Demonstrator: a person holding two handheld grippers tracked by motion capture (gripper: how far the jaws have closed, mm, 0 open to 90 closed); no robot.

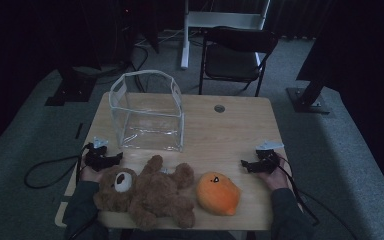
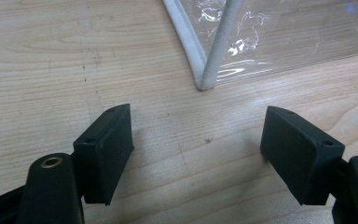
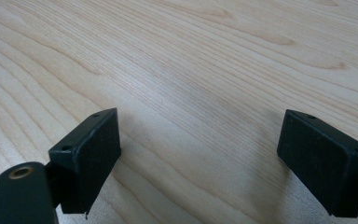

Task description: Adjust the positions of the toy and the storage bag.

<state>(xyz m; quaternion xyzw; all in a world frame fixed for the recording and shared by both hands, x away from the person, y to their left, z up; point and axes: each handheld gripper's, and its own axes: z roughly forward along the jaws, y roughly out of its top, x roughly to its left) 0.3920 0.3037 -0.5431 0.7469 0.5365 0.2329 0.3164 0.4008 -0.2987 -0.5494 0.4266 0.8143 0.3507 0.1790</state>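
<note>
Brown teddy bear (image 1: 147, 192) lying near the table's (image 1: 230, 135) front edge, an orange soft toy (image 1: 218, 192) just beside it; clear plastic bag (image 1: 147, 112) standing upright behind them. Left gripper (image 1: 117, 157) beside the bear's head, jaws apart and empty, bag corner ahead; right gripper (image 1: 245, 165) near the orange toy, jaws apart over bare wood.

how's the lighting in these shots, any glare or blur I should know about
High view: dim and underexposed, room nearly black, yet the teddy bear and orange plush stay readable. Left gripper view: bright, with white glare streaks on the clear bag. Right gripper view: evenly lit table, soft shadows beside the jaws, far grain slightly soft.
</note>
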